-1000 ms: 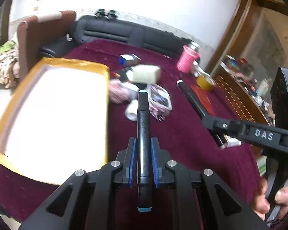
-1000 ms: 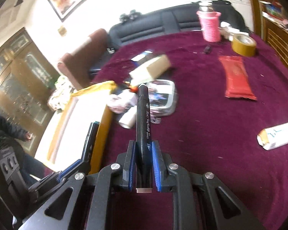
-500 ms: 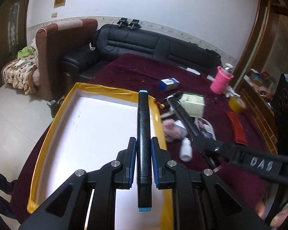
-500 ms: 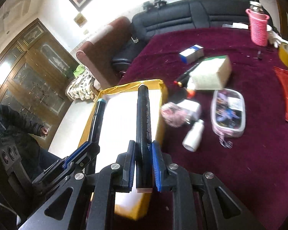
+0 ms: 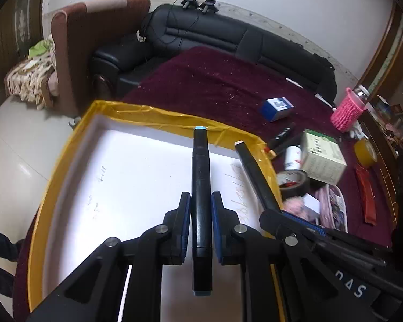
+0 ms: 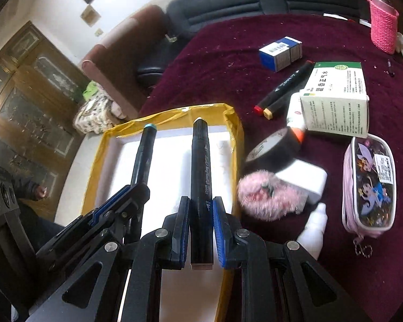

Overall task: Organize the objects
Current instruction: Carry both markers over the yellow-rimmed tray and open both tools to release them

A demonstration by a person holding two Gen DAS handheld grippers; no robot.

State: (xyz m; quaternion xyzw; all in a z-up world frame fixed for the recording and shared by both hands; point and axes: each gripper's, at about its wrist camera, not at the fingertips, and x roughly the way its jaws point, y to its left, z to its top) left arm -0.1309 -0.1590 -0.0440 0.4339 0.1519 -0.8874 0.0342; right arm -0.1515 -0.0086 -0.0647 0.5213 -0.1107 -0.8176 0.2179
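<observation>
Left gripper [image 5: 201, 218] is clamped on a blue-capped marker [image 5: 200, 187]; right gripper [image 6: 200, 222] is clamped on a second black marker [image 6: 200, 177]. Both hang over the white floor of the yellow-rimmed tray [image 6: 161, 114], lower centre of each view; no object is seen lying inside it. Judged early: both markers remain to be released. Outstanding on the maroon cloth, right of frame: two more markers [image 6: 282, 87], blue box [image 6: 279, 52], green-and-white carton [image 6: 335, 99], tape roll [image 6: 271, 153], pink fluffy item [image 6: 268, 196], pencil case [image 6: 369, 182].
</observation>
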